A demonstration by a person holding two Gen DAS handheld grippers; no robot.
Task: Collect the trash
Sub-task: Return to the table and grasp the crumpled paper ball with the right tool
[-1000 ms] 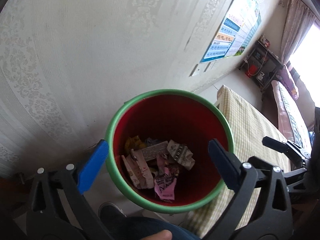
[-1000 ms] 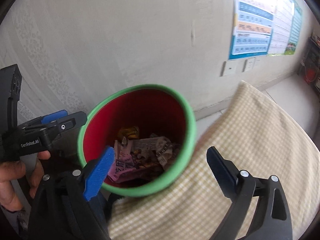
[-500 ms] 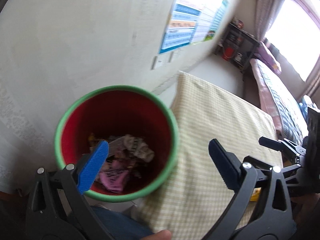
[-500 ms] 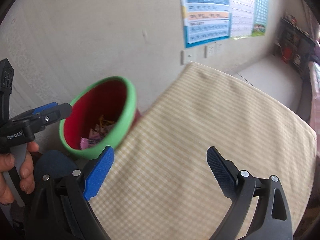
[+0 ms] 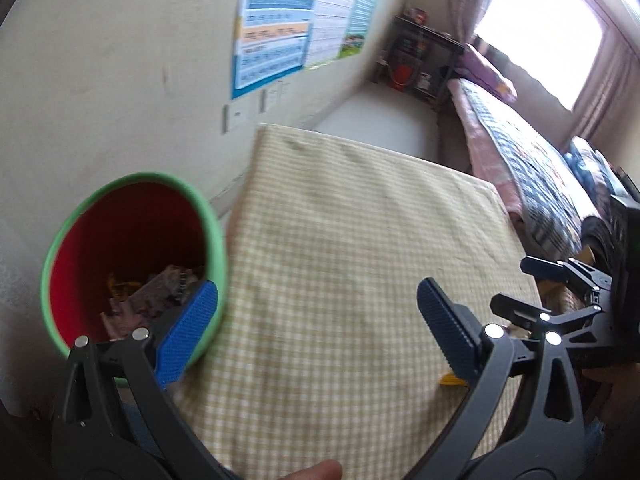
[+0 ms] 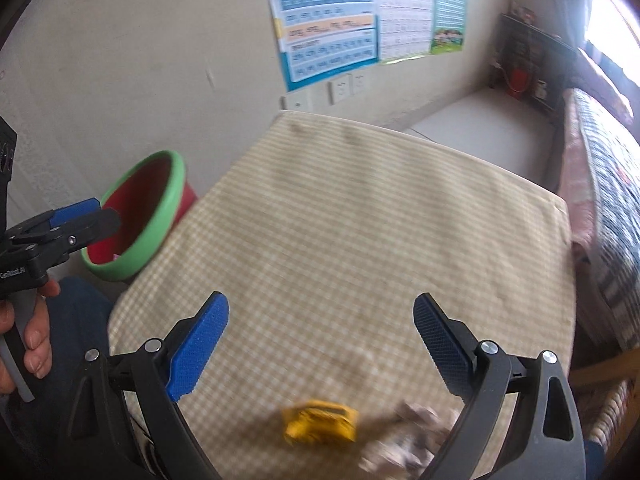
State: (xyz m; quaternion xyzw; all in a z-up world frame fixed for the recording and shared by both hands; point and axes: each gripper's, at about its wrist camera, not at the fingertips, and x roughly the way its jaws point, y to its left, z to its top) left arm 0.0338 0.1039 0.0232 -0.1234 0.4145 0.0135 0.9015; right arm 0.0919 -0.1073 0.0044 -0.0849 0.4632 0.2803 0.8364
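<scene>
A red bin with a green rim [image 5: 132, 264] [image 6: 140, 216] stands off the table's left edge, with several crumpled wrappers [image 5: 160, 288] inside. A yellow wrapper [image 6: 320, 424] and a crumpled grey-white wrapper [image 6: 408, 436] lie on the checked tablecloth [image 6: 360, 240] near its front edge. My right gripper [image 6: 320, 344] hangs open just above and behind them, empty. My left gripper [image 5: 316, 328] is open and empty over the table's left side, its left finger in front of the bin. A sliver of the yellow wrapper [image 5: 450, 380] shows behind its right finger.
A wall with posters [image 6: 332, 20] and sockets runs behind the table. A bed [image 5: 540, 168] stands along the right and a dark shelf [image 6: 532, 68] at the back. A hand [image 6: 28, 336] holds the left gripper's handle at the table's left.
Both grippers have swung right, away from over the bin and out above the tablecloth. The yellow and grey-white wrappers have come into the right wrist view. Both stayed open.
</scene>
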